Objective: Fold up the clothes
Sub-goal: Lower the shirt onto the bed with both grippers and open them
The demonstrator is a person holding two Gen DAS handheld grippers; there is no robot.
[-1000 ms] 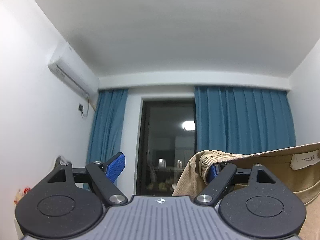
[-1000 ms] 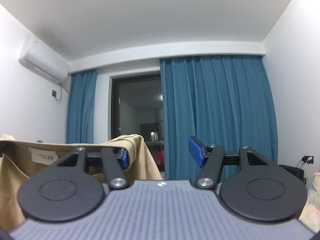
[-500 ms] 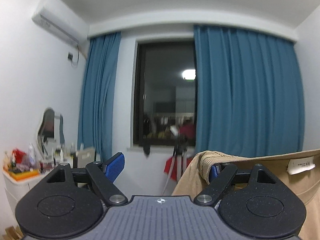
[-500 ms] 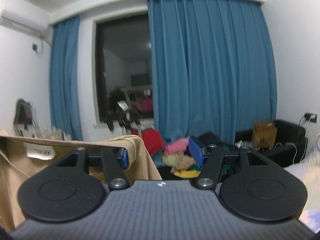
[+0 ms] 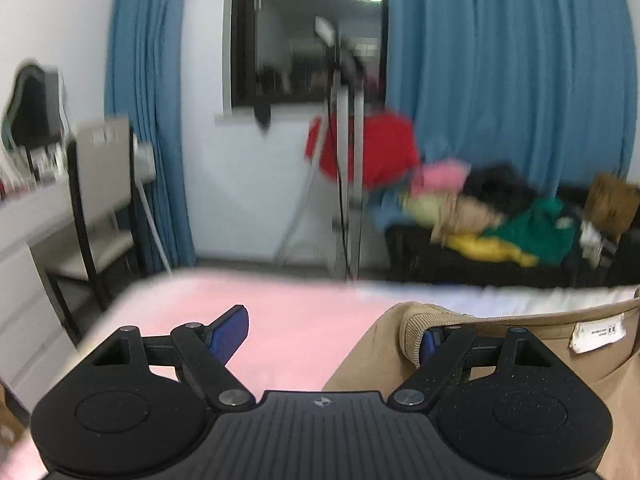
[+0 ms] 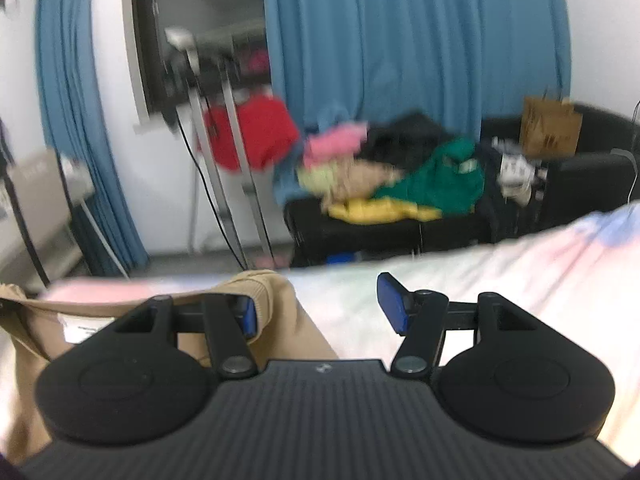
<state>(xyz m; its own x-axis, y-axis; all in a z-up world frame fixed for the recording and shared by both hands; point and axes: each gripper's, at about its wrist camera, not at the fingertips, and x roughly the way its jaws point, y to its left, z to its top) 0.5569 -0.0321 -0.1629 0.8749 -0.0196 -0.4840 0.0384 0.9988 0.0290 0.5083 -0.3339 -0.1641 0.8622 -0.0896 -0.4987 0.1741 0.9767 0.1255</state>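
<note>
Hanging between both tools, the tan garment (image 5: 500, 344) has its ribbed collar hooked over one inner finger of the left gripper (image 5: 328, 332) and the right gripper (image 6: 320, 308); both jaws stand apart, unclenched. Its neckline runs sideways above the pink bed (image 5: 280, 312), which lies bare ahead.

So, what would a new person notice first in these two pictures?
Probably the tan shirt, hung between the two grippers: its ribbed hem is hooked over one finger of the left gripper and one of the right gripper, both jaws open. Next, the bright clothes pile on the dark sofa under the blue curtain, beyond the pink bed.
</note>
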